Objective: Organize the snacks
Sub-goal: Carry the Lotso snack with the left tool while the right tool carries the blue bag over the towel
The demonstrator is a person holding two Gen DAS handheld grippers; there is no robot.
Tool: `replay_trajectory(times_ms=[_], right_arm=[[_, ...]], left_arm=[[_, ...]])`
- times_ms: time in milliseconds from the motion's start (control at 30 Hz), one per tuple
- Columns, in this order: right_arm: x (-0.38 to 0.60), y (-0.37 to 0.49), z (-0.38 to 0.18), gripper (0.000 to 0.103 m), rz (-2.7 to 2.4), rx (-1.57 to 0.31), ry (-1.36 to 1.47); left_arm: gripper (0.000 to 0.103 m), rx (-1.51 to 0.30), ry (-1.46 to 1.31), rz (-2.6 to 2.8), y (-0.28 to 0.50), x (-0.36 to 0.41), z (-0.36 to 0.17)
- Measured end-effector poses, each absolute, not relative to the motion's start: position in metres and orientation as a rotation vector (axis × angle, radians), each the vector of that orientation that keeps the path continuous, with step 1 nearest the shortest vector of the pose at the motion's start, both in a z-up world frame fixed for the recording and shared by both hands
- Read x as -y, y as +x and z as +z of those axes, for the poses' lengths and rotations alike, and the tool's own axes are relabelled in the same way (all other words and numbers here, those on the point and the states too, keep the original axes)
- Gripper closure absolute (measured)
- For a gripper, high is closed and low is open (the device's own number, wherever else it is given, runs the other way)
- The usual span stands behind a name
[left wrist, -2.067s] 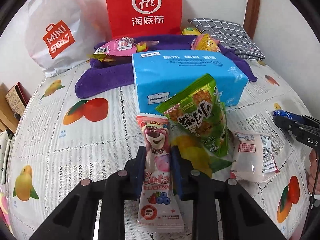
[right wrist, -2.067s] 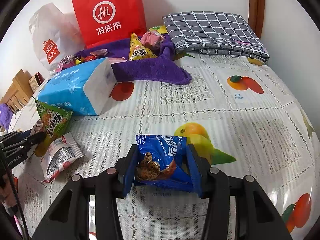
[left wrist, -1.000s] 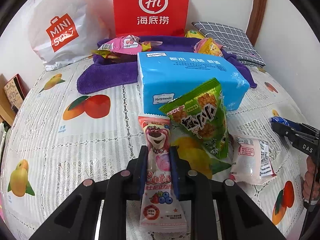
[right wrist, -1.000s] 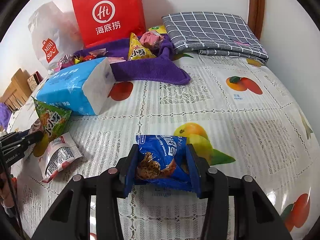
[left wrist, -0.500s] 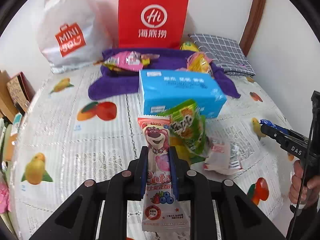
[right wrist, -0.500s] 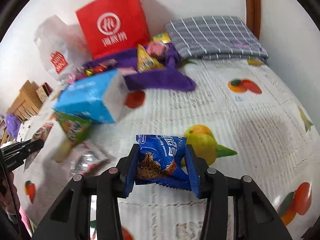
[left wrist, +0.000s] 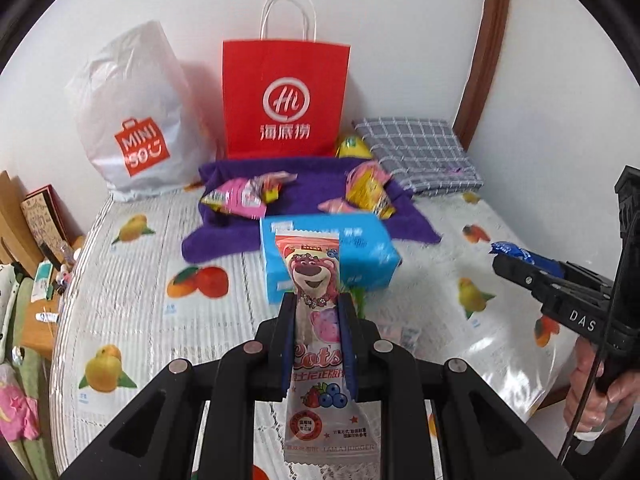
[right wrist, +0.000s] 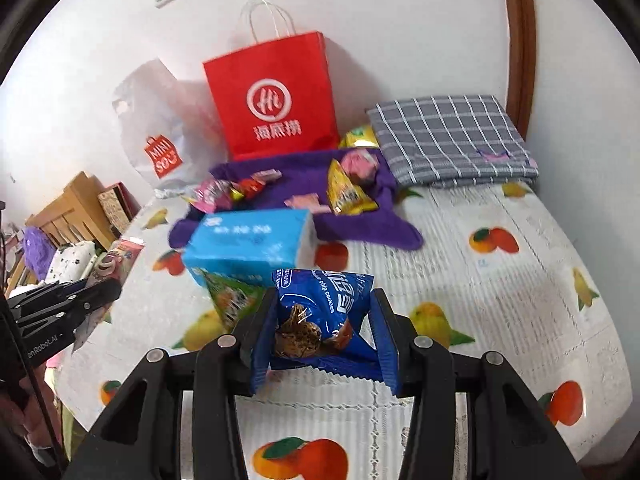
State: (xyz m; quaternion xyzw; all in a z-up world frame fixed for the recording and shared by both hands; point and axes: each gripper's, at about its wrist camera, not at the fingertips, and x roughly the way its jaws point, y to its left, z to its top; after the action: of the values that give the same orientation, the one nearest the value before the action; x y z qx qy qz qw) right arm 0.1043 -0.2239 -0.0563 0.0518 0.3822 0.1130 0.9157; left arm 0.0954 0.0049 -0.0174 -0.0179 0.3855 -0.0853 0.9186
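My left gripper (left wrist: 318,308) is shut on a pink bear snack packet (left wrist: 316,300) and holds it up above the table. My right gripper (right wrist: 324,320) is shut on a blue cookie packet (right wrist: 320,308), also lifted. The right gripper shows at the right of the left wrist view (left wrist: 520,268); the left gripper shows at the left of the right wrist view (right wrist: 92,292). A green snack bag (right wrist: 234,300) and a white packet (left wrist: 404,334) lie on the fruit-print tablecloth (right wrist: 500,300). Several snacks (right wrist: 348,192) lie on a purple towel (right wrist: 304,204).
A blue tissue pack (right wrist: 248,244) lies mid-table. A red paper bag (right wrist: 276,100) and a white Miniso bag (left wrist: 132,120) stand against the back wall. A folded grey checked cloth (right wrist: 452,140) lies at the back right. Wooden furniture (right wrist: 76,212) stands beyond the table's left edge.
Both grippers have risen and pulled back from the table, each still holding its packet. The green bag and the white packet stay on the table.
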Motion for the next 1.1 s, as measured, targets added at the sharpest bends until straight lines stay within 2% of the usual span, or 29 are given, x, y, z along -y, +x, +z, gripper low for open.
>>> replay_trajectory(times_ms=[467, 1100], right_arm=[[0.217, 0.143, -0.024, 0.059, 0.266, -0.752, 0.112], [0.196, 0.227, -0.024, 0.059, 0.271, -0.775, 0.073]], left_arm=[[0.084, -0.772, -0.055, -0.182, 0.131, -0.008, 0.005], [0.084, -0.824, -0.063, -0.203, 0.204, -0.011, -0.002]])
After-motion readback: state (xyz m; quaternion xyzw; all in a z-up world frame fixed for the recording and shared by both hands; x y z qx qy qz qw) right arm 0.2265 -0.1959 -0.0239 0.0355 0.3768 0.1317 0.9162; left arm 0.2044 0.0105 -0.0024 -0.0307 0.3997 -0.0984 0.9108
